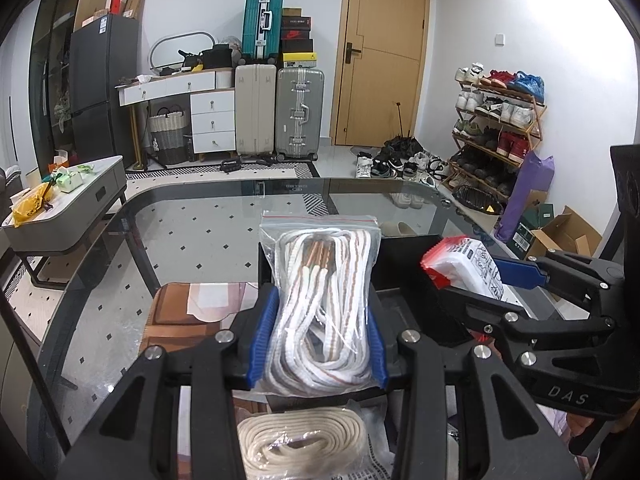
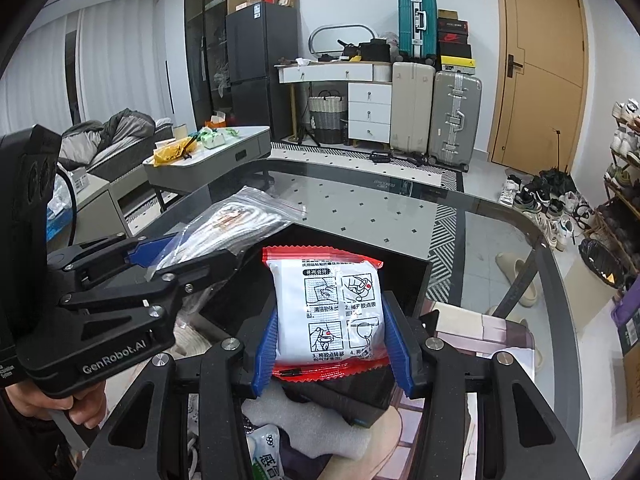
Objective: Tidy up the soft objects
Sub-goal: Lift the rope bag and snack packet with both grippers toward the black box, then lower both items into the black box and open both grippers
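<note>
Between the left gripper [image 1: 318, 334] pads sits a zip bag of white laces [image 1: 324, 300], pinched mid-body: light, squashy, slippery film. At its 3 o'clock the right gripper [image 2: 332, 344] clamps a puffy printed sachet [image 2: 330, 312] over the black box [image 2: 404, 276]; both look best held at the middle

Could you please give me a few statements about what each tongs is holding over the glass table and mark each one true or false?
1. The left tongs are shut on a clear zip bag of white and tan striped laces. True.
2. The right tongs are open and hold nothing. False: they are shut on a white printed packet with red sealed edges.
3. Both items are held up over a black open box. True.
4. The white printed packet lies flat on the glass table. False: it is gripped between blue pads.
5. The wooden door stands wide open. False: it is closed.
</note>
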